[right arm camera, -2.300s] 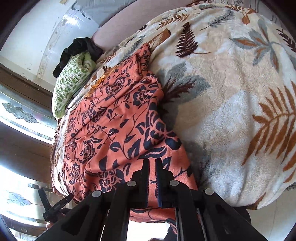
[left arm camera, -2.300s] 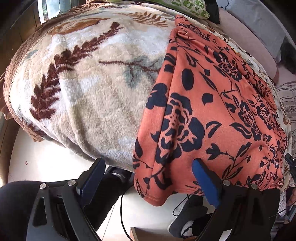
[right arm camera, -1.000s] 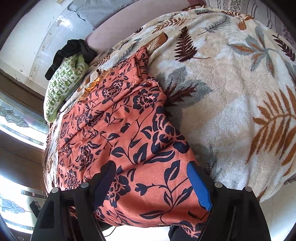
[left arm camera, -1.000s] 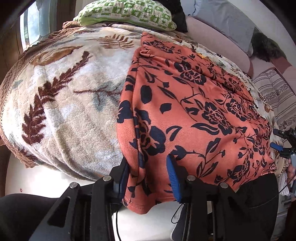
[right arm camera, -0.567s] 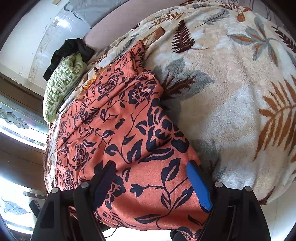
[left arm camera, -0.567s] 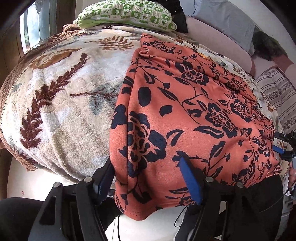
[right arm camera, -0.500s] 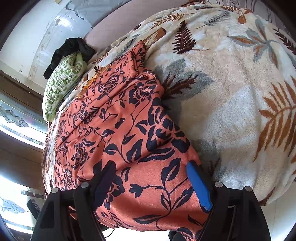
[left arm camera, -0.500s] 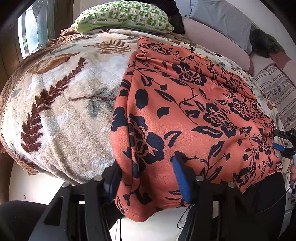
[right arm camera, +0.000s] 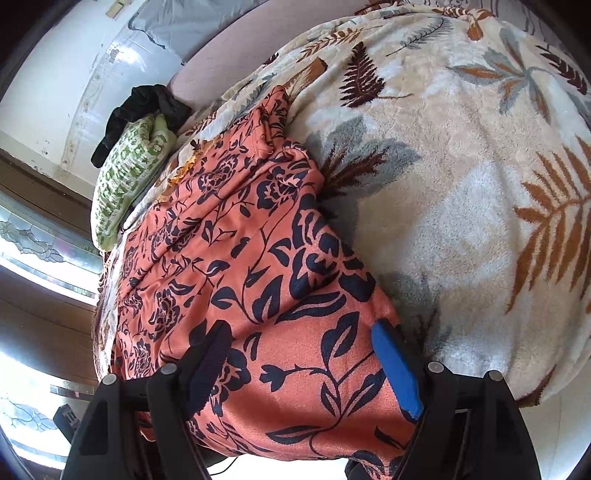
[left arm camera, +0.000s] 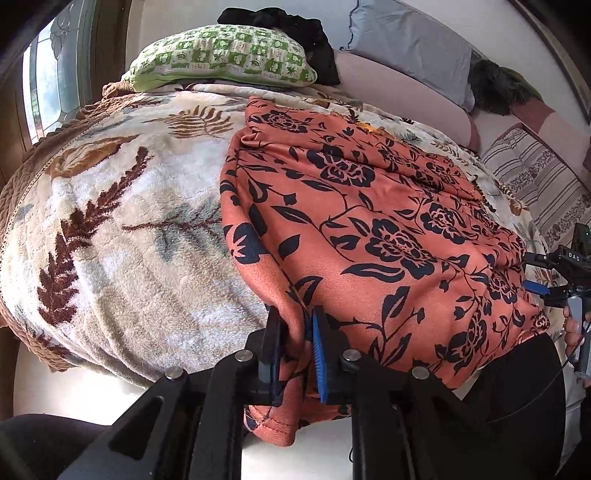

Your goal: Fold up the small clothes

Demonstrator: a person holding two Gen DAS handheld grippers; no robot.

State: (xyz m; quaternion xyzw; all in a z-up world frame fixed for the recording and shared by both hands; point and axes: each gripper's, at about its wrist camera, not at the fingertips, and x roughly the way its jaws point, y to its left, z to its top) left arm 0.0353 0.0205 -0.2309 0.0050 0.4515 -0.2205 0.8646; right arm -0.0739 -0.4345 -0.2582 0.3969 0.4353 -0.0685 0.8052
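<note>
1. Left wrist view is showing the orange floral garment (left arm camera: 388,236) lying spread across the leaf-patterned blanket (left arm camera: 122,236), its near hem hanging over the bed's front edge.
2. The left gripper (left arm camera: 295,347) is closing its jaws on a bunched fold at the garment's near left corner, the cloth gathered between the blue pads and sagging below them.
3. The right gripper (right arm camera: 306,365) is holding its jaws spread wide over the garment's near right corner; the fabric is lying between the fingers, but the pads are not pressing on it.
4. In the left view the right gripper (left arm camera: 554,280) is showing at the far right edge, with part of a hand (left arm camera: 574,328) around its handle.
5. A dark-clothed leg (left arm camera: 517,376) is covering the garment's lower right hem in that view.
6. A green checked pillow (left arm camera: 221,59) is sitting at the head of the bed beyond the garment, with a black cloth (left arm camera: 280,22) heaped just behind it.
7. A grey pillow (left arm camera: 413,48) is leaning against the pinkish headboard (left arm camera: 388,85), and a striped cushion (left arm camera: 535,184) is lying well apart to the right.
8. The blanket is draping over the bed's edge down toward a pale floor (left arm camera: 74,387).
9. A patterned glass window (right arm camera: 26,236) is letting in daylight beside the bed, framed in dark wood.
</note>
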